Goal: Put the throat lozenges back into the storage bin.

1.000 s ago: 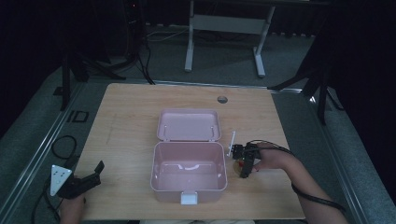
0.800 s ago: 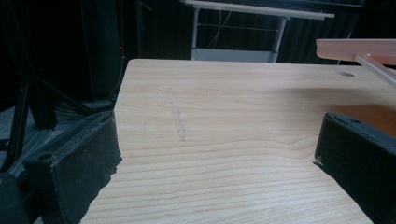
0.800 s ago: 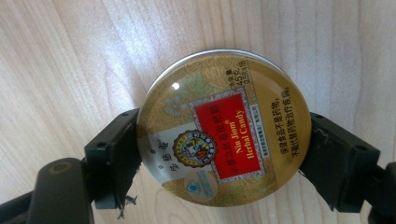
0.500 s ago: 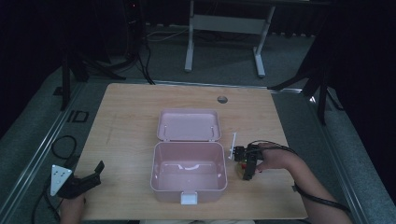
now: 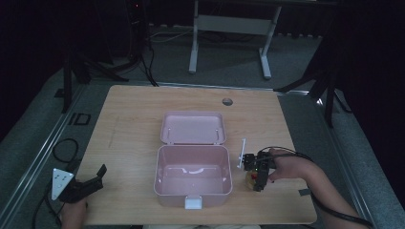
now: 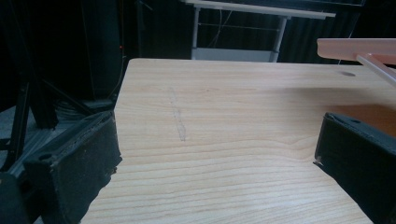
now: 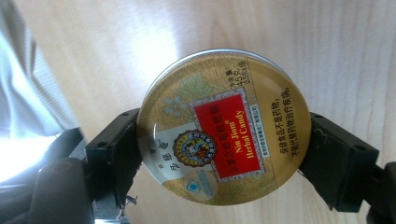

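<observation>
Your R gripper (image 7: 224, 154) grips the round gold candy tin (image 7: 223, 125) on the table (image 5: 133, 119), just beside the open pink box (image 5: 193, 183) at its 3 o'clock. L gripper (image 5: 90, 183) sits w/ jaws wide, nothing between, at the box's 9 o'clock, well apart.

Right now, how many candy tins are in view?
1. The round gold candy tin sits between the jaws of the right gripper, just right of the open pink box. Nothing lies in the box's visible floor; none elsewhere on the table.
</observation>
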`<state>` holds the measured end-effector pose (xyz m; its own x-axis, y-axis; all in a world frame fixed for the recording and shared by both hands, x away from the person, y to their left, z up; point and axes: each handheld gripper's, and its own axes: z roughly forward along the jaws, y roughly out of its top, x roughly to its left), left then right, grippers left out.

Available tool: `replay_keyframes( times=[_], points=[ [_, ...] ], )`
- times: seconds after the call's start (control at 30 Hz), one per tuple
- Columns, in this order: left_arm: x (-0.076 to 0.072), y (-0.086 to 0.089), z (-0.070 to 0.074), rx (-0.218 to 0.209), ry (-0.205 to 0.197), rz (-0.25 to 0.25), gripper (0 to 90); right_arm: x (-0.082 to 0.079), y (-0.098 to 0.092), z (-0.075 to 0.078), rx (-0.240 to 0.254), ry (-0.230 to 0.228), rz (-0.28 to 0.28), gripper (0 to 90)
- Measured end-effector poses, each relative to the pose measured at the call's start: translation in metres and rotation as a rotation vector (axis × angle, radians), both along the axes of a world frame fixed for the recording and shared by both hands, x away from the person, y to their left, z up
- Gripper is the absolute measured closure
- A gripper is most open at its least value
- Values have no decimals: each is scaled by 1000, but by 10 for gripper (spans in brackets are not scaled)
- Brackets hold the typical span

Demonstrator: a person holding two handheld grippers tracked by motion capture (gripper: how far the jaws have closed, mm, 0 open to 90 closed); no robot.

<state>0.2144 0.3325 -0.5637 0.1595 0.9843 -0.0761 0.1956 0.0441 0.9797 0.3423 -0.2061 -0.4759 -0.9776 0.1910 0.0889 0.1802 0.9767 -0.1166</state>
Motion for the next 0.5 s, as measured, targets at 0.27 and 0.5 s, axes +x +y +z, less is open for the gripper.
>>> replay_keyframes(
  times=[0.27, 0.5],
  points=[
    [0, 0, 0, 1, 1, 1, 4, -22, 0, 13, 9, 3, 31, 198],
    [0, 0, 0, -1, 3, 3, 4, -33, 7, 34, 40, -18, 44, 199]
  ],
)
